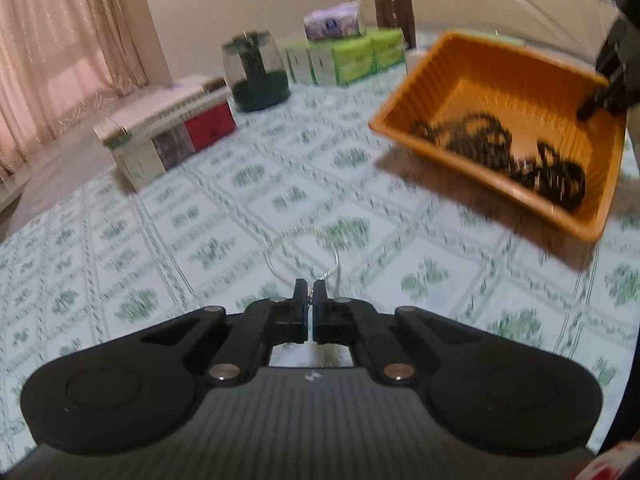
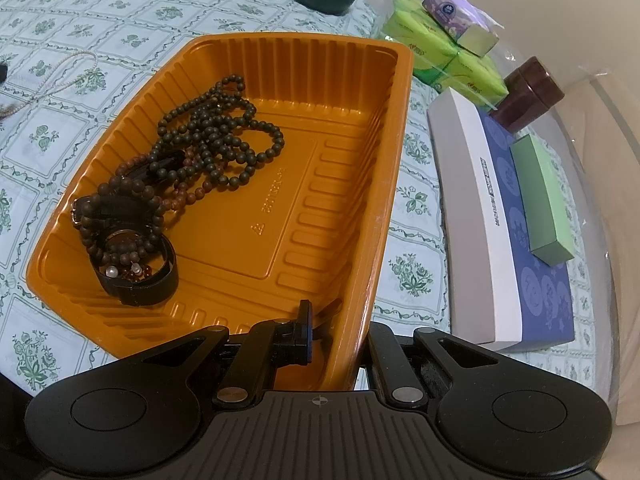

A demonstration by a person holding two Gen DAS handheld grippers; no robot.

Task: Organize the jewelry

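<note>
**Carrying the silver chain to the tray**

The left gripper [image 1: 308,290] is clamped on a thin silver chain [image 1: 304,252], whose loop hangs ahead of the jaws over the patterned counter [image 1: 160,220]. Judged next: carry it level and release only above the floor of the tray. The right gripper [image 2: 340,336] is clamped on the near wall of the orange tray [image 2: 344,184], steadying it.

Count: one tray; one silver chain outside it; several dark bead strands [image 2: 216,132], tangled, exact number unclear; one black strap [image 2: 160,276].
</note>
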